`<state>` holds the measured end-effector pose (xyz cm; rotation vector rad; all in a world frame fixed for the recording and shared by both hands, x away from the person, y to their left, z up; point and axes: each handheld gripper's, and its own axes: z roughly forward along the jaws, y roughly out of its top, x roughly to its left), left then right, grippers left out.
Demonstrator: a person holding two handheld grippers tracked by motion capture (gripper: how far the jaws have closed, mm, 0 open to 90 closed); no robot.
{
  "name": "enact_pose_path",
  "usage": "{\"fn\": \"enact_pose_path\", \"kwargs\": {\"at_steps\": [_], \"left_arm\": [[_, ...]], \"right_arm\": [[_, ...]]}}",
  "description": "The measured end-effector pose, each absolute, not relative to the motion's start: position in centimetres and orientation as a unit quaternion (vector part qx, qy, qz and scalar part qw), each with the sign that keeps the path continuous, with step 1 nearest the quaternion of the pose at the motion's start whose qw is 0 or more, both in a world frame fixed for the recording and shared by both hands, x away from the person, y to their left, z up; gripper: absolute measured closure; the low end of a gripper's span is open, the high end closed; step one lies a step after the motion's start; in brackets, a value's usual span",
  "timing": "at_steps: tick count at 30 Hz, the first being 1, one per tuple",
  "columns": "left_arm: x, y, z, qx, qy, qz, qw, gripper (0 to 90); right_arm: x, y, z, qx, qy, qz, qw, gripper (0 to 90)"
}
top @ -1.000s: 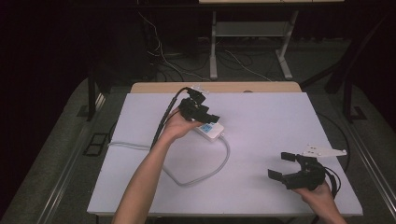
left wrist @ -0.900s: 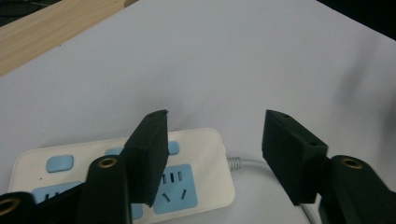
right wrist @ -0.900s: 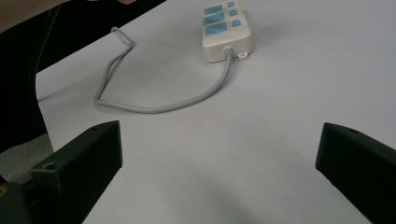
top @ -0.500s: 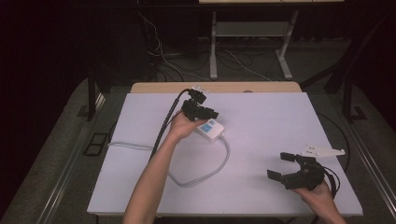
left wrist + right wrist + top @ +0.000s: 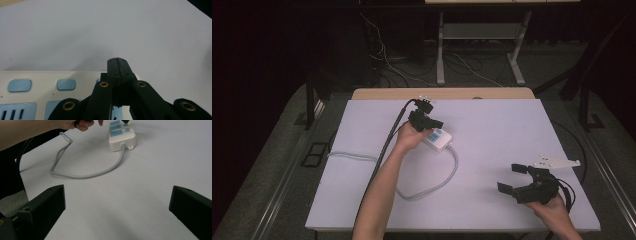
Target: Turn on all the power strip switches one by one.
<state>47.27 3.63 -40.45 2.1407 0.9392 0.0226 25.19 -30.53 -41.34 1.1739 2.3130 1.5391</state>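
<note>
Power strip [image 5: 436,139] lay near table's far edge; left gripper [image 5: 117,61] pressed-closed over blue switch, needed straight push; right gripper [image 5: 516,178] gaped wide.

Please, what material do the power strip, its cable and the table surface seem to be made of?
Power strip: probably hard plastic, off-white with a slight sheen and moulded rounded edges; its blue buttons look matte plastic. Cable: likely rubber or soft vinyl sheathing, grey and smooth, since it lies in loose curves. Table surface: a pale, matte, even sheet, maybe laminate or paper; the pictures leave that open.
</note>
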Motion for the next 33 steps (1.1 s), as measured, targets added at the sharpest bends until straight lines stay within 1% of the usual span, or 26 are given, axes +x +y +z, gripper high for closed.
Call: {"fn": "enact_pose_path", "kwargs": {"at_steps": [12, 25, 33], "left_arm": [[47.3, 3.3, -41.5, 0.852, 0.370, 0.016, 0.370, 89.4], [47.4, 3.7, -42.0, 0.845, 0.373, 0.009, 0.383, 89.7], [47.6, 3.7, -42.1, 0.849, 0.370, 0.003, 0.378, 90.0]], "right_arm": [[25.2, -30.5, -41.4, 0.388, 0.766, 0.508, 0.062, 0.5], [25.1, -30.4, -41.4, 0.387, 0.767, 0.508, 0.062, 0.5], [25.1, -30.5, -41.4, 0.388, 0.766, 0.509, 0.062, 0.4]]}}
